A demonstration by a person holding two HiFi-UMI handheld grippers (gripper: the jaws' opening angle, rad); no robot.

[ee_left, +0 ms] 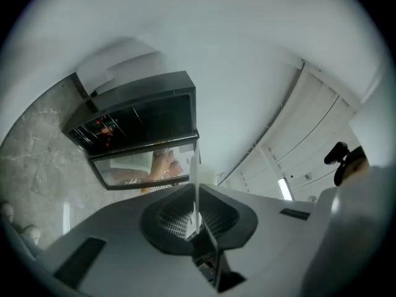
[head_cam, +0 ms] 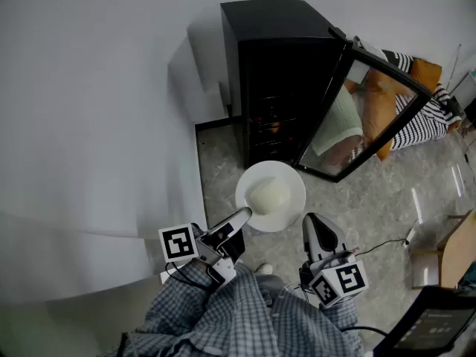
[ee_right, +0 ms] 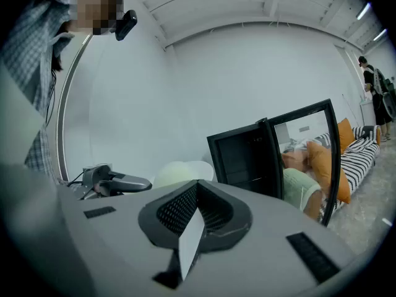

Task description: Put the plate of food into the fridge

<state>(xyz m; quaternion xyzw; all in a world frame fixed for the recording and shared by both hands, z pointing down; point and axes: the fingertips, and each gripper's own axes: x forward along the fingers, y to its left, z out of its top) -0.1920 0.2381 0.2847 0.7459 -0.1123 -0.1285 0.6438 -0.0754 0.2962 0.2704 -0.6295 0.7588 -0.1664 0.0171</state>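
Observation:
A white plate [head_cam: 291, 186] carrying a pale mound of food [head_cam: 268, 195] hangs over the floor just in front of the black fridge [head_cam: 277, 65], whose glass door [head_cam: 372, 114] stands open to the right. My left gripper [head_cam: 243, 216] is shut on the plate's near-left rim, which shows edge-on as a thin white strip [ee_left: 195, 166] between its jaws. At the near-right rim, my right gripper [head_cam: 312, 223] is also shut on the plate [ee_right: 201, 167]. In the right gripper view the food [ee_right: 170, 172] and the left gripper [ee_right: 114, 181] lie beyond the jaws.
A white wall [head_cam: 97, 125] runs along the left, close to the fridge. The open door reflects a striped sofa with orange cushions [head_cam: 416, 95]. A cable [head_cam: 387, 240] and a cardboard box [head_cam: 446, 255] lie on the grey floor at right.

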